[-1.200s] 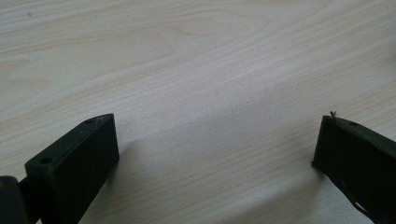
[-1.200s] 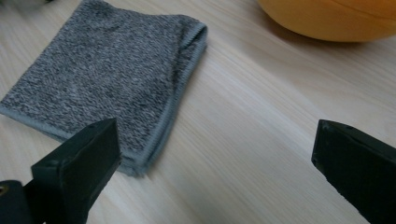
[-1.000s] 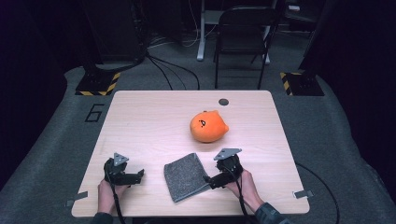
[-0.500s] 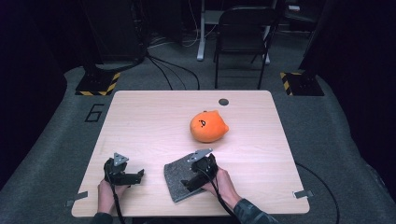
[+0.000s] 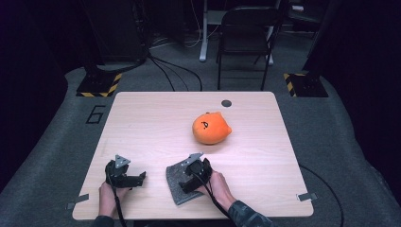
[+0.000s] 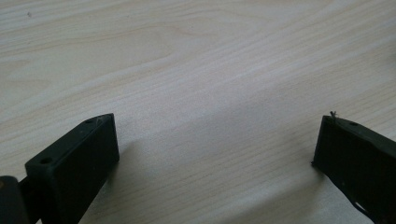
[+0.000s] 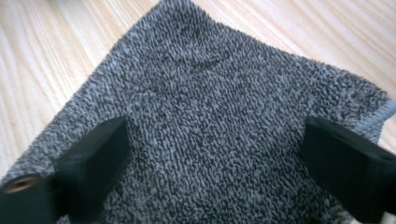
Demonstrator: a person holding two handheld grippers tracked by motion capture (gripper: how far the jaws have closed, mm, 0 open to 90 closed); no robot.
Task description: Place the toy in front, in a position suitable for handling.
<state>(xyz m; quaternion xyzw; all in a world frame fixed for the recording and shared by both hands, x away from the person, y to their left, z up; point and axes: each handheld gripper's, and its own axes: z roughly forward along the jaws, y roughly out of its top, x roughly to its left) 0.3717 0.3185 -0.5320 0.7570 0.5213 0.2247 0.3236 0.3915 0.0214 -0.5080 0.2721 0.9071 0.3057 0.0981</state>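
1. Grey terry cloth (image 5: pixel 178 187) lies flat at the desk's (image 5: pixel 156 118) near edge, left of middle.
2. Right gripper (image 5: pixel 193 176) sits over the cloth, jaws wide apart, clamping nothing.
3. Left gripper (image 5: pixel 135 178), jaws apart, hovers over bare wood near the near-left corner.
4. Orange plush (image 5: pixel 211 127) sits at mid-desk.

Cloth, wood and matt plastic

The grey towel (image 7: pixel 219 126) is rough looped cloth; the counter (image 6: pixel 196 70) is smooth pale wood; the jaws look matt black plastic.
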